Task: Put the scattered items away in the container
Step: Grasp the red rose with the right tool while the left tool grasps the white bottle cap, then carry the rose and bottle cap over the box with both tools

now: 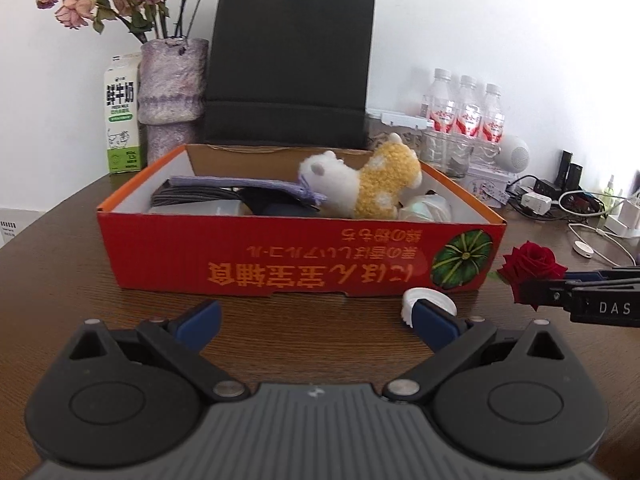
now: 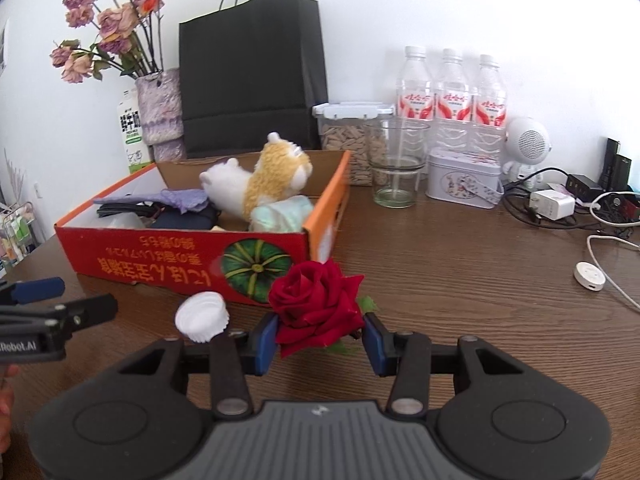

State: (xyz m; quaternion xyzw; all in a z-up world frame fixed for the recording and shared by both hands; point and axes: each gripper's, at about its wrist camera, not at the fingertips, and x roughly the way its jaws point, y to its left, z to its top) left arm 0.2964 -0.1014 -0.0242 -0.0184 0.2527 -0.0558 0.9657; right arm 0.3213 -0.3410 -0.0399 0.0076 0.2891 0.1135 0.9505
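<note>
Against a white wall, a round dark wood table [image 2: 460, 264] is seen, its grain glossy. A matte black paper bag [image 1: 290, 68] stands at the back beside a rough lilac vase [image 1: 172, 80] of dried roses. In front of the bag, the red cardboard box [image 1: 280, 260] is set, open-topped, with a fluffy yellow-and-white plush [image 1: 372, 184] and soft clutter inside. A clear glass [image 2: 396, 164], a patterned tin [image 2: 462, 178] and a round white speaker [image 2: 528, 144] are shown whole only by the right view.

The velvety red rose [image 2: 316, 312] is gripped between the blue pads of the right gripper [image 2: 320, 340], just in front of the box's corner. The left gripper [image 1: 316, 320] is held open and empty, one finger overlapping the ribbed white cap [image 1: 424, 300], which lies on the table near the box.
</note>
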